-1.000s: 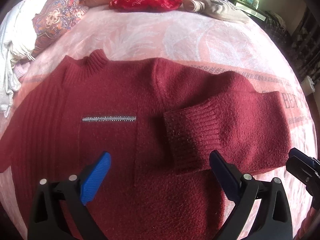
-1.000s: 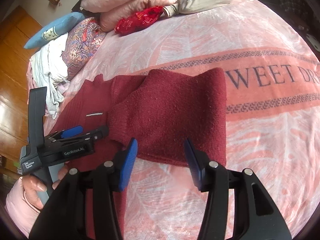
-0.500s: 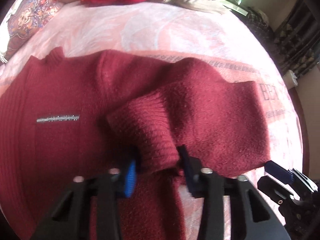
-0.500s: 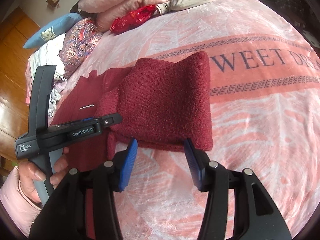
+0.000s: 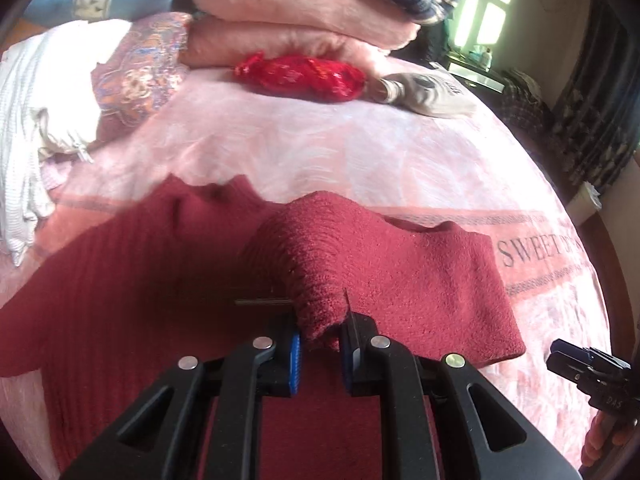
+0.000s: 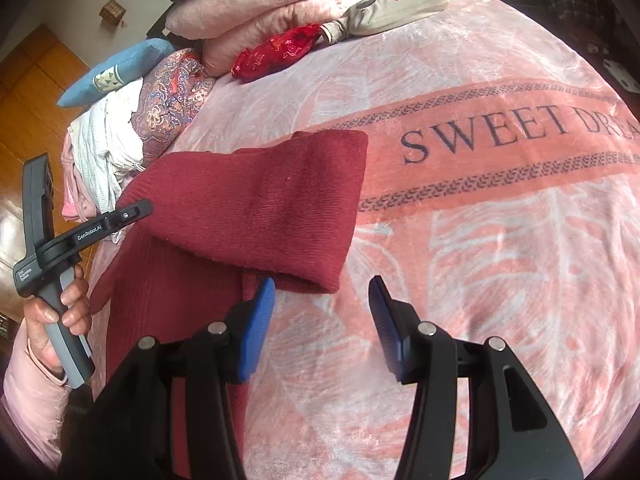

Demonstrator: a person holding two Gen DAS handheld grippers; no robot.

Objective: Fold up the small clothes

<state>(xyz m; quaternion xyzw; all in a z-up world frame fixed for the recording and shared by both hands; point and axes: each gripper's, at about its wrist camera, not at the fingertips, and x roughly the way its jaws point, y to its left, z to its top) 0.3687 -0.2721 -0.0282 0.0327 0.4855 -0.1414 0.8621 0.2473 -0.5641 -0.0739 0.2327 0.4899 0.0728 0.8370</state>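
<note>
A dark red knit sweater [image 5: 132,280] lies flat on the pink blanket, its right sleeve folded across the body. In the left wrist view my left gripper [image 5: 322,332] has its jaws closing, and the pads press on the ribbed sleeve cuff [image 5: 316,280], which is raised off the sweater. The right wrist view shows the sweater [image 6: 260,208] with the left gripper [image 6: 138,210] at its upper left edge, held by a hand. My right gripper [image 6: 322,300] stands open over the blanket just below the folded sleeve's lower edge, with nothing between its fingers.
The blanket [image 6: 480,240] bears a "SWEET DREAMS" band right of the sweater. At the bed's far end lie stacked pink blankets [image 5: 300,36], a red pouch [image 5: 300,74] and a grey cloth [image 5: 428,92]. White clothes [image 5: 28,120] and a floral cushion [image 5: 140,76] sit at left.
The left gripper went from wide open above the sweater to shut on the sleeve cuff, then lifted it up. The right gripper stayed in place, still open.
</note>
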